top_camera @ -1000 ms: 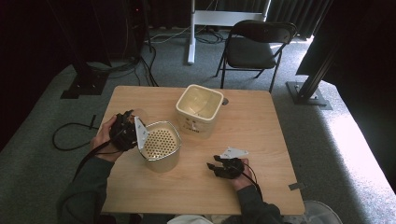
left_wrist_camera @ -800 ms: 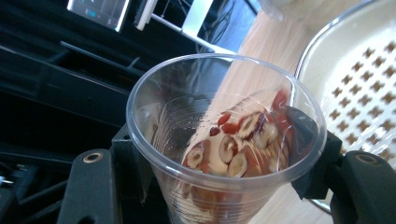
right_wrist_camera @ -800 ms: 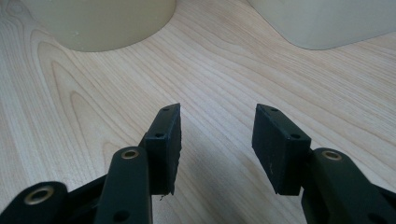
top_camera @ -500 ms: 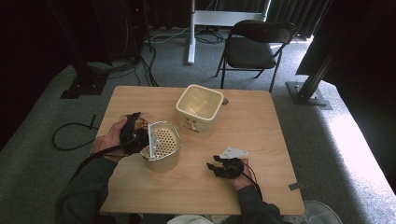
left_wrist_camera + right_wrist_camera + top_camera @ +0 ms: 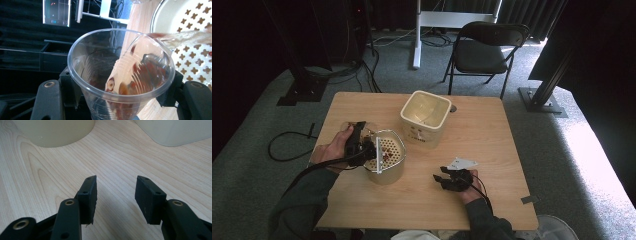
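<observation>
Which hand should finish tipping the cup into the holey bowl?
Left, most likely. The left gripper is shut on the clear cup, tilted over the strainer, contents spilling out. The right gripper rests open on the table, apart from it.

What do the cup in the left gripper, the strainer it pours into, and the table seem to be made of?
Cup: thin clear plastic, glossy; the wall is see-through and ribbed.
Strainer: probably cream plastic or enamelled metal, smooth, with punched star-shaped holes; the look leaves it open.
Table: pale wood or wood-look laminate, matte, with visible grain lines.
</observation>
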The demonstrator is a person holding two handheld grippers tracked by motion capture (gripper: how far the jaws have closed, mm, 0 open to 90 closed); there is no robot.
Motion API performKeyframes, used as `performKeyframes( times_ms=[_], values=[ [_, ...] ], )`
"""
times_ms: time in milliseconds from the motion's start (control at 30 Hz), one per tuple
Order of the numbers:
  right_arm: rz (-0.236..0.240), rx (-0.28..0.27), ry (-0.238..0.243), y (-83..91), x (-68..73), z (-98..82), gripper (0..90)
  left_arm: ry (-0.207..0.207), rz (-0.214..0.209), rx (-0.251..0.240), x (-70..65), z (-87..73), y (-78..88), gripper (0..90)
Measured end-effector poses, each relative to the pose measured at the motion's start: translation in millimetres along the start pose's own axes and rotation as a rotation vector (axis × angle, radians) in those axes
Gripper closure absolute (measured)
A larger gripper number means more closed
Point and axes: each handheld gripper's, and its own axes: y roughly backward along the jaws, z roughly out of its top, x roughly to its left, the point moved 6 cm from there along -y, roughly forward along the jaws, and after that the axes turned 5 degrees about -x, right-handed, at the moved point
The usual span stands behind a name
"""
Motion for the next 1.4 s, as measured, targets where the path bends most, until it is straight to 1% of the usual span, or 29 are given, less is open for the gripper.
performKeyframes(
  times_ms=[67,100,133,200,300,500,533,600,667,733,767,833,867,900,933,967,1033,1067,1100,1133,1200,1233,1267,1300,1333,1367,1400],
  values=[
    [0.0,-0.001,0.0,0.0,0.0,0.1,51.6,-0.025,0.001,0.009,-1.4,-0.6,-0.2,35.7],
    [0.0,0.0,0.001,-0.1,0.0,0.0,51.6,-0.025,0.001,0.009,-1.4,-0.6,-0.2,35.7],
    [0.001,0.001,0.0,-0.1,0.2,-0.1,51.6,-0.041,0.005,0.012,-2.2,-0.4,0.1,35.8],
    [0.001,0.002,-0.001,-0.3,0.4,-0.2,51.6,-0.056,0.009,0.01,-2.5,0.5,0.6,35.7],
    [0.001,0.002,0.0,-0.4,0.5,-0.2,51.6,-0.061,0.012,0.007,-1.6,1.2,1.3,35.8],
    [0.001,0.002,-0.001,-0.4,0.5,-0.2,51.7,-0.094,0.032,0.016,-0.1,0.7,1.3,35.8],
    [0.001,0.002,-0.001,-0.4,0.6,-0.2,51.6,-0.105,0.034,0.015,0.0,1.5,1.1,35.8],
    [0.001,0.005,0.0,-0.8,0.7,-0.5,51.6,-0.109,0.033,0.009,-0.2,2.7,1.0,35.8],
    [0.002,0.006,-0.001,-1.2,1.2,-0.6,51.6,-0.124,0.035,0.003,-1.3,6.1,1.1,35.8],
    [0.002,0.004,0.001,-1.2,1.3,-0.3,51.6,-0.138,0.038,0.003,-1.0,5.5,0.6,35.8],
    [0.002,0.004,0.001,-1.2,1.3,-0.3,51.6,-0.138,0.038,0.003,-1.0,5.5,0.6,35.9],
    [0.002,0.002,0.0,-0.5,0.9,-0.2,51.6,-0.131,0.047,0.031,2.7,-1.3,-1.4,35.9],
    [0.001,-0.001,0.0,0.0,0.5,-0.1,51.6,-0.123,0.05,0.032,3.0,-2.7,-2.0,35.9],
    [0.001,-0.001,-0.001,0.1,0.5,-0.1,51.6,-0.132,0.054,0.034,3.8,-2.8,-1.6,35.9],
    [0.001,-0.001,-0.001,0.1,0.4,-0.1,51.6,-0.141,0.056,0.032,3.8,-1.0,0.0,35.9],
    [0.001,0.0,0.0,-0.1,0.4,-0.2,51.6,-0.145,0.058,0.016,3.1,2.5,1.9,35.9],
    [0.001,0.003,0.0,-0.8,0.9,-0.2,51.6,-0.173,0.063,-0.004,2.5,8.6,5.8,35.9],
    [0.001,0.003,0.001,-0.9,1.1,-0.1,51.6,-0.182,0.068,-0.004,3.1,8.4,5.3,36.0],
    [0.002,0.003,0.001,-0.7,1.4,0.0,51.6,-0.183,0.071,0.011,5.1,5.8,3.4,36.0],
    [0.002,0.0,0.003,-0.5,1.4,0.3,51.6,-0.175,0.072,0.027,6.5,2.1,1.3,36.0],
    [0.002,-0.003,0.004,-0.2,1.4,0.5,51.6,-0.175,0.072,0.027,6.5,2.1,1.3,36.0],
    [0.002,-0.002,-0.001,0.0,0.8,0.3,51.6,-0.199,0.076,0.027,5.1,2.6,3.0,36.0],
    [0.001,-0.001,-0.001,-0.4,0.4,0.2,51.6,-0.216,0.075,0.018,3.8,4.3,4.5,36.0],
    [0.001,-0.001,-0.001,-0.4,0.4,0.2,51.6,-0.216,0.075,0.018,3.8,4.3,4.5,36.1],
    [0.002,0.001,-0.001,-0.6,0.8,0.1,51.6,-0.223,0.084,0.036,5.7,0.5,2.2,36.1],
    [0.002,-0.001,0.002,-0.4,1.1,0.4,51.6,-0.223,0.084,0.036,5.7,0.5,2.2,36.1],
    [0.003,-0.003,0.003,-0.2,1.3,0.5,51.6,-0.213,0.084,0.052,6.3,-1.3,0.5,36.0]
  ],
)
